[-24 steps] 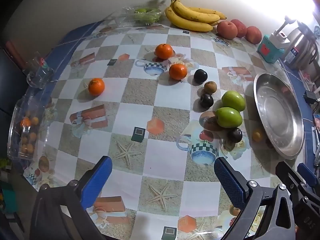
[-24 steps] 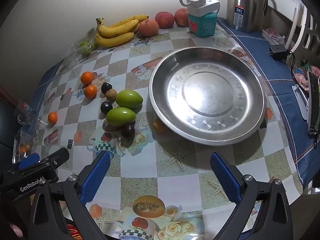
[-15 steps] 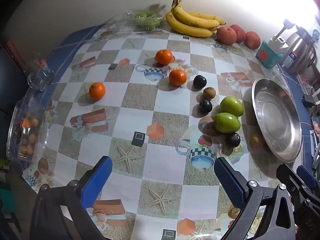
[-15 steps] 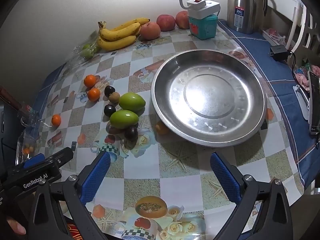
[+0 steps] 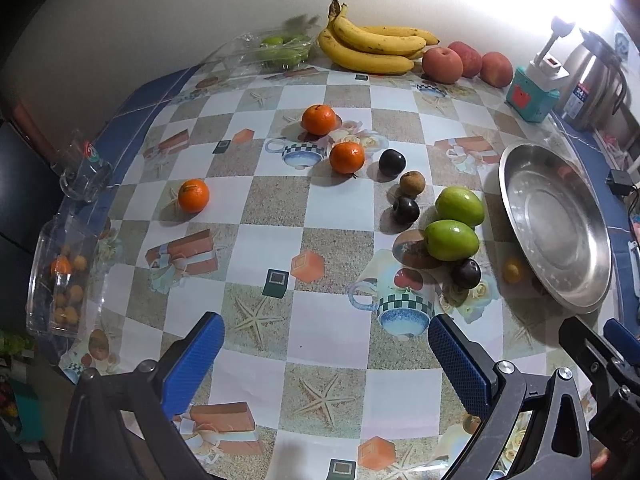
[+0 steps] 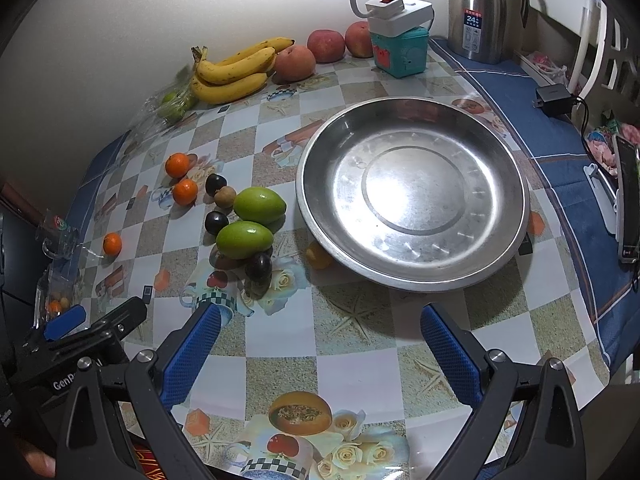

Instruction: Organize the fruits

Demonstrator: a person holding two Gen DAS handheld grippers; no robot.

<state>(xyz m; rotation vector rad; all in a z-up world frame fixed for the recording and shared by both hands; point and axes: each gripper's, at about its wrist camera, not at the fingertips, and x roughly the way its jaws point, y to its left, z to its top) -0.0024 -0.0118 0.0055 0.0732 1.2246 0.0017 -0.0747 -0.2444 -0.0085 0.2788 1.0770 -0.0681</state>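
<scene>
Left wrist view: left gripper [image 5: 326,354] jaws wide and empty, pitched down over the bench [image 5: 264,216], green fruits [image 5: 451,240] ahead-right beside the steel plate [image 5: 516,184]; right wrist view: right gripper [image 6: 320,344] jaws wide and empty, nearer, green fruits [image 6: 245,240] ahead-left, long axes crosswise, plate [image 6: 320,176] dead ahead.

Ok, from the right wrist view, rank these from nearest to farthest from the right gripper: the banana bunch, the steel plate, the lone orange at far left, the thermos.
From the right gripper:
1. Steel plate, just ahead, slightly right.
2. Lone orange, far left, mid-table.
3. Banana bunch, back left by the wall, and thermos, back right corner: too close to call.
</scene>
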